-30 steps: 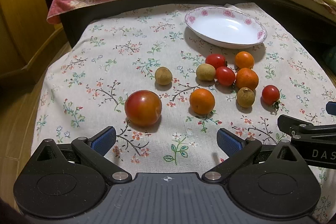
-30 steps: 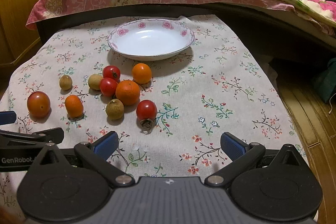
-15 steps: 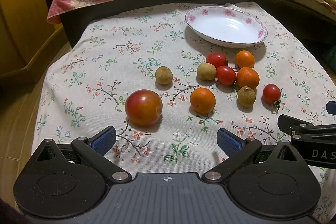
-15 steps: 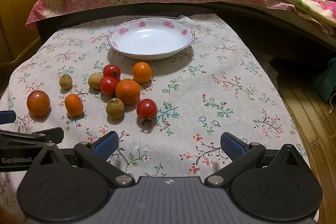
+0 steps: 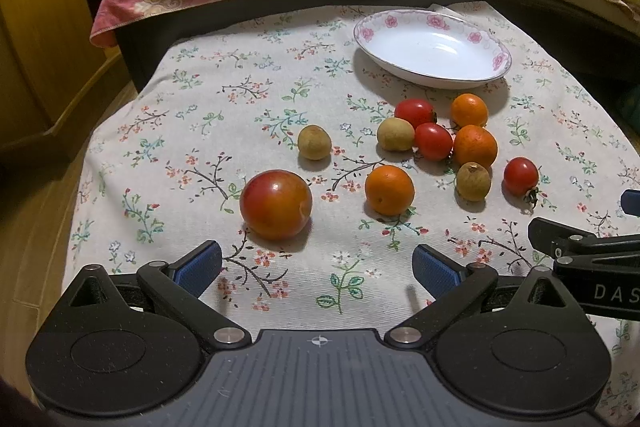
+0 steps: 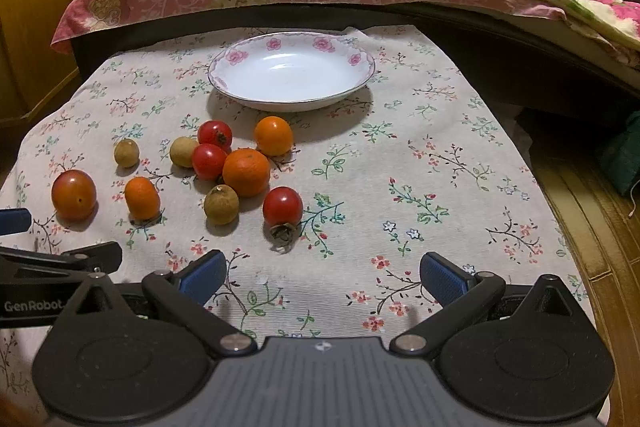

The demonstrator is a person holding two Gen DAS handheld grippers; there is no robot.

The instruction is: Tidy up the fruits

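Both grippers, left [image 5: 316,267] and right [image 6: 322,273], gape wide and empty at the table's near edge. Fruits lie mid-cloth before the empty plate [image 6: 362,77]. Straddle the big tomato [image 5: 276,203] squarely; close gently.

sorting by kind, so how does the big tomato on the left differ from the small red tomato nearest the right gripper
The big tomato is clearly larger than the small red tomato. The big one is mottled orange-red; the small one is even deep red. The big one shows no stem; the small one has a dried calyx beside it. Both sit loose on the tablecloth.
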